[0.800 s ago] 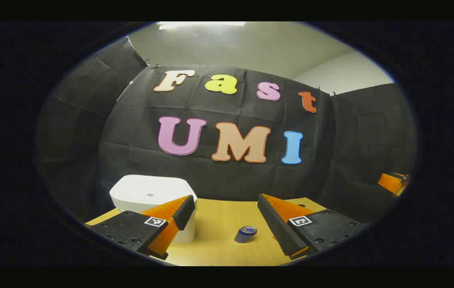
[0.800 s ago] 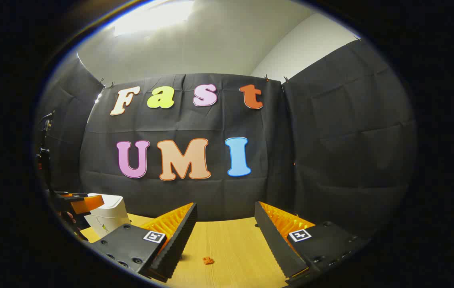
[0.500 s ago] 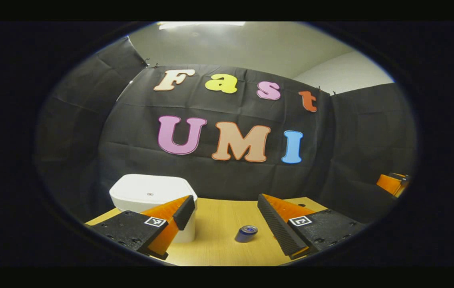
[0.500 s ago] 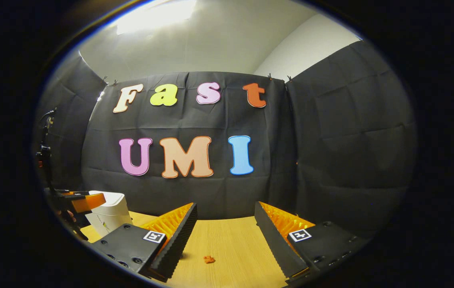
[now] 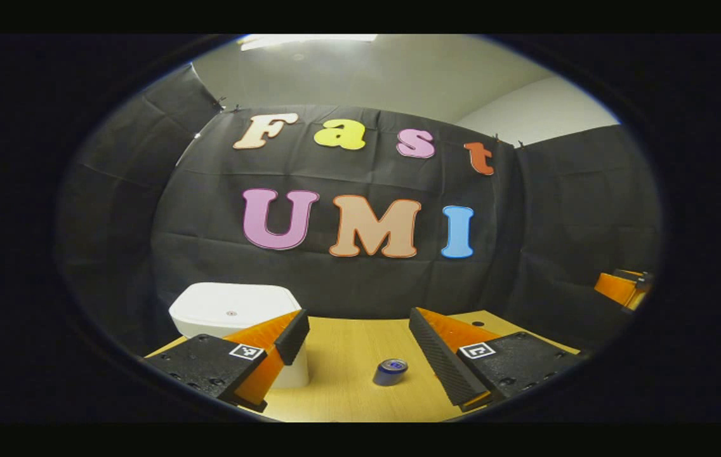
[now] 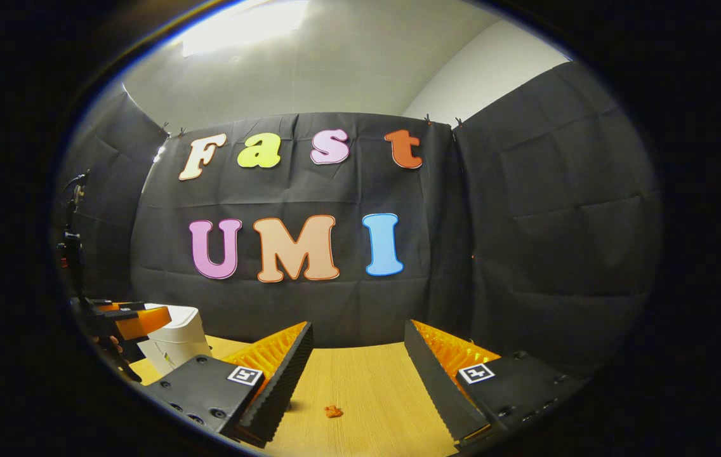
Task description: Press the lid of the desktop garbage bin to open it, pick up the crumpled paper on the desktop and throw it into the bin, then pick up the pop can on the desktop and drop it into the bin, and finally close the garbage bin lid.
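A white desktop bin (image 5: 233, 314) with its lid down stands at the left of the wooden table (image 5: 348, 393), just behind my left gripper's left finger. A blue pop can (image 5: 390, 372) lies on its side ahead, between the fingers of my left gripper (image 5: 355, 336), which is open and holds nothing. In the right gripper view, a small orange crumpled paper (image 6: 333, 411) lies on the table between the fingers of my right gripper (image 6: 358, 346), also open with nothing in it. The bin (image 6: 176, 339) shows there at far left, with the left gripper (image 6: 122, 320) in front of it.
Black cloth walls close the booth behind and to both sides of the table. The right gripper (image 5: 621, 289) appears at the far right edge of the left gripper view. A dark stand (image 6: 72, 254) rises at the left edge of the right gripper view.
The left gripper view has shifted slightly, so the bin sits a little lower and further left. The right gripper view has barely moved. Both grippers stay open.
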A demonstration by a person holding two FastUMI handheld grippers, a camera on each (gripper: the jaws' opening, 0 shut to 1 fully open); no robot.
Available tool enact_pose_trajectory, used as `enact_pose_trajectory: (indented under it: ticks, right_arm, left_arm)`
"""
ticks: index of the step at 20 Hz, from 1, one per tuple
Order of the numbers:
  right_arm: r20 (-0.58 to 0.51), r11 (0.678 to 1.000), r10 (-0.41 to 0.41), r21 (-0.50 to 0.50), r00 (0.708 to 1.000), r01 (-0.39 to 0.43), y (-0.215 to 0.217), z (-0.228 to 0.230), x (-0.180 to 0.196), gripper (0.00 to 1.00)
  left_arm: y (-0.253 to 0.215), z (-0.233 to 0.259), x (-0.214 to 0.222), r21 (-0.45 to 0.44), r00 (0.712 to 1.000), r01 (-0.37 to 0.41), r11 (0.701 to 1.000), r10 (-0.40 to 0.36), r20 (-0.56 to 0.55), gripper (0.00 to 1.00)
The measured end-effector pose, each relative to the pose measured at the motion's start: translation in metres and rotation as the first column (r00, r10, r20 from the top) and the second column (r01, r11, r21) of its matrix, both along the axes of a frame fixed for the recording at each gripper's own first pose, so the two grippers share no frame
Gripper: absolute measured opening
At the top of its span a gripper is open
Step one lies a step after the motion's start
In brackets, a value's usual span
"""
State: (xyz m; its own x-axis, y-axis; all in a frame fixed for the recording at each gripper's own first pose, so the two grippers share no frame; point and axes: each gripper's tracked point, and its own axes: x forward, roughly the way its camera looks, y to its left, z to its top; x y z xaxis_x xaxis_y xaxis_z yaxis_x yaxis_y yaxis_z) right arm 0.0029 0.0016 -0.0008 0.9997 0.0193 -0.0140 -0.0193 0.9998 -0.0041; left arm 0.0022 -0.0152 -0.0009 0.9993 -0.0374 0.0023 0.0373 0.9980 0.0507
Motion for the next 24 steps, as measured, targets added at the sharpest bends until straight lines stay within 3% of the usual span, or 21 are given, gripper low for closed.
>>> enact_pose_trajectory:
  ticks: [9, 24]
  right_arm:
    - [-0.007, 1.0, 0.003, 0.001, 1.0, -0.003, 0.002, -0.002, -0.002, 0.96]
    - [-0.027, 0.999, 0.036, -0.006, 0.999, -0.037, 0.013, -0.009, -0.006, 0.96]
  left_arm:
    - [-0.003, -0.003, -0.004, 0.059, 1.0, 0.012, 0.998, -0.012, -0.005, 0.95]
    - [-0.002, -0.01, -0.017, 0.075, 1.0, 0.008, 0.997, -0.006, -0.017, 0.95]
